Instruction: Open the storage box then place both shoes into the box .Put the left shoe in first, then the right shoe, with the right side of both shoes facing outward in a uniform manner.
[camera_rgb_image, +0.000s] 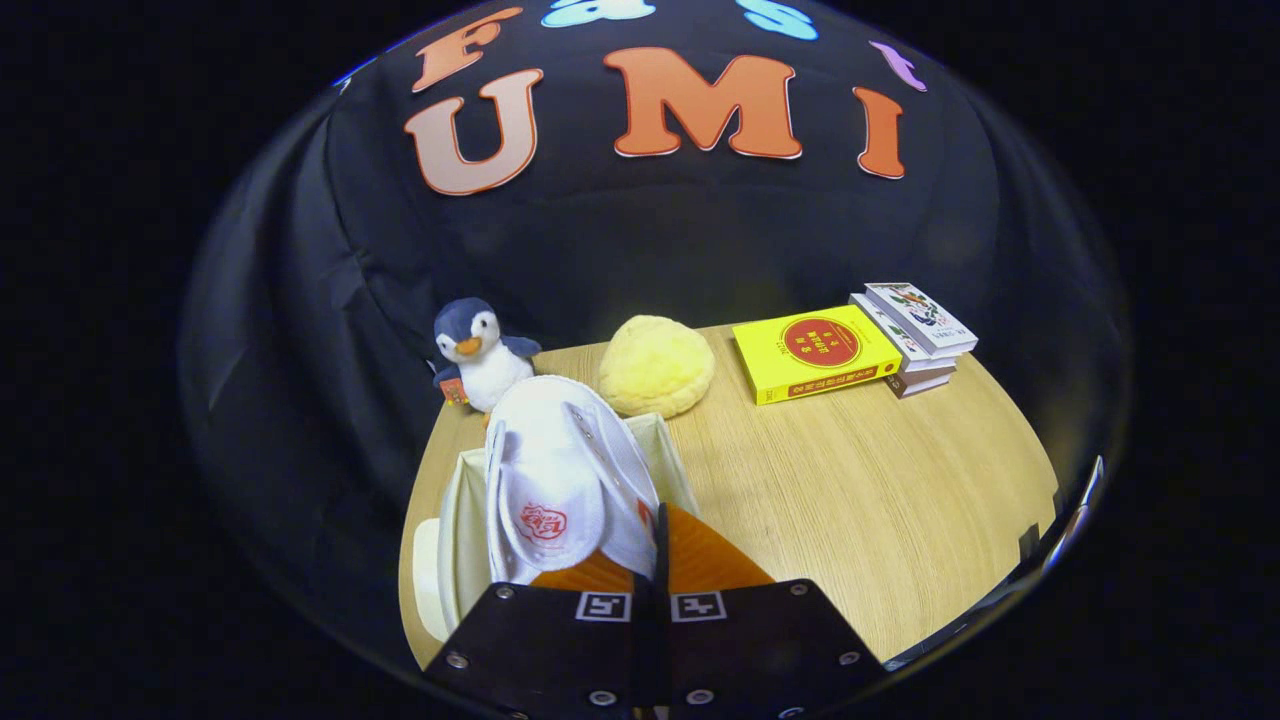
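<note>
The tongs (661, 520) are clenched on a soft white fabric slipper (565, 480), both fingers pressed together with only a thin dark seam between them and the slipper's edge pinched there. The slipper is rounded and padded, with stitched seams and a small red printed emblem on its upper. It stands tilted over a pale, cream-coloured rectangular storage box (460, 530) whose thin walls frame it on both sides; whether a second shoe already lies inside cannot be told, since the slipper hides the interior. A curved white piece (425, 580) juts out beside the box's outer wall.

The box sits near the corner of a light wood-grain worktop (880, 500). Just beyond it stand a small plush penguin with navy back, white belly and orange beak (480, 355) and, beside that, a fluffy pale-yellow dome-shaped cushion (655, 378). Well apart across the bare wood lie a glossy yellow book with a red round emblem (815, 352) and, touching its far side, a short stack of white-covered books (920, 335).
</note>
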